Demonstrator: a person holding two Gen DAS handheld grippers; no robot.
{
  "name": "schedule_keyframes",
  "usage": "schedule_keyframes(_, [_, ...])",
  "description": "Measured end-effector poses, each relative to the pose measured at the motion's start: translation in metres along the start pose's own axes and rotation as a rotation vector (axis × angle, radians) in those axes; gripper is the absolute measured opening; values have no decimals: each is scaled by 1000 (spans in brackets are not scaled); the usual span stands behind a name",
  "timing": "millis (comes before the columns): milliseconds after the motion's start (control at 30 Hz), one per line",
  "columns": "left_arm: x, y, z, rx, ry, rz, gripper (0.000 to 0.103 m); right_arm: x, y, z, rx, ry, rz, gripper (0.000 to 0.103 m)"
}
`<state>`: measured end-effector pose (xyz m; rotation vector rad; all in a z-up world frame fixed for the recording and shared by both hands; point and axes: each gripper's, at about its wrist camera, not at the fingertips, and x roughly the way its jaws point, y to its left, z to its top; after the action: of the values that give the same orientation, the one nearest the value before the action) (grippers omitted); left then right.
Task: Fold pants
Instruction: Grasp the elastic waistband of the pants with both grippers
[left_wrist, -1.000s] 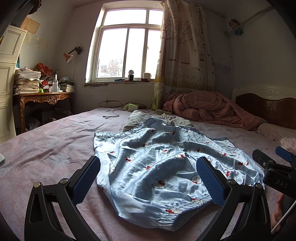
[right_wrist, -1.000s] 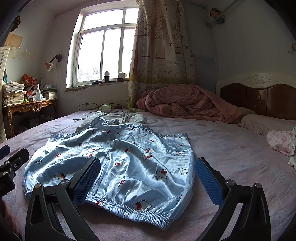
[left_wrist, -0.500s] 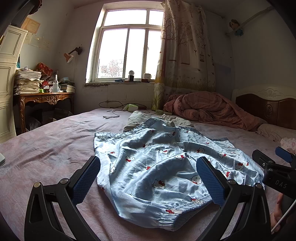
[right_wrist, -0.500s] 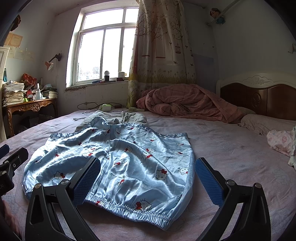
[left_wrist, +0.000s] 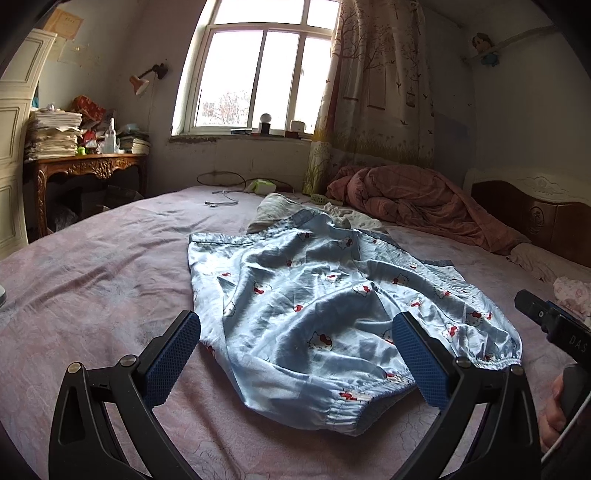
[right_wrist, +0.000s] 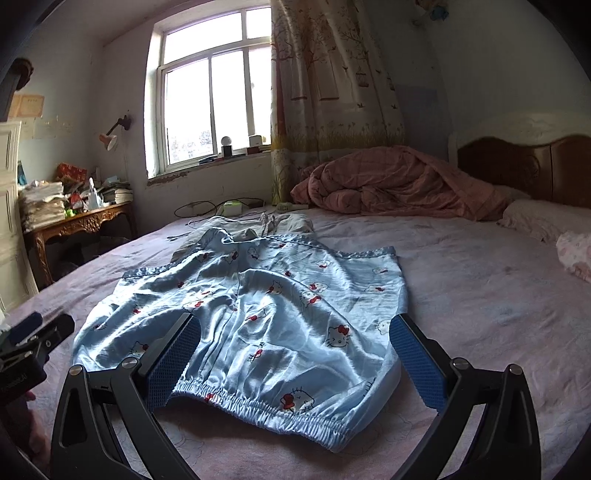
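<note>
Blue satin pants (left_wrist: 314, 310), one pair, flat on pink bedsheet (left_wrist: 96, 280). We hold two grippers, left gripper (left_wrist: 295, 354) and right gripper (right_wrist: 291, 354), both spread wide, gripping nothing. Elastic waistband nearest us, legs running away toward window (left_wrist: 258, 74).

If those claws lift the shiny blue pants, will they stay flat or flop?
The blue pants will probably flop: they lie in soft wrinkles on the bed. Their sheen suggests slippery fabric. They look thin, so likely light.
</note>
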<state>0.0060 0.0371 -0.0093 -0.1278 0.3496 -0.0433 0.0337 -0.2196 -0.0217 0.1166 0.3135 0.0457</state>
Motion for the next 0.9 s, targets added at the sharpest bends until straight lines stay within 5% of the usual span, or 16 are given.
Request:
schedule_keyframes(133, [-2,1,-1,69,124,48,101,5,-16,3,8,126,-19,102])
schedule_keyframes(233, [3,-6,-10,163,235,33,83,10,-8,-2,-104,229,-16,91])
schedule_keyframes(333, [10,-5,-22,128,355,-23,74,18,3,-16,-212,365,48,85])
schedule_keyframes(400, [11,-6,-29,119,375,-30,68,17,6,-28,-223,395,68,85])
schedule_keyframes(567, [0,-30,-39,317,343,80,64,12,20,-50,-353,434,-7,73])
schedule_keyframes(767, [1,-58,-41,627,381,85,63,20,36,-43,-555,446,-68,70])
schedule_keyframes(900, [4,-63,-38,680,387,70,57,24,48,-46,-726,428,-72,55])
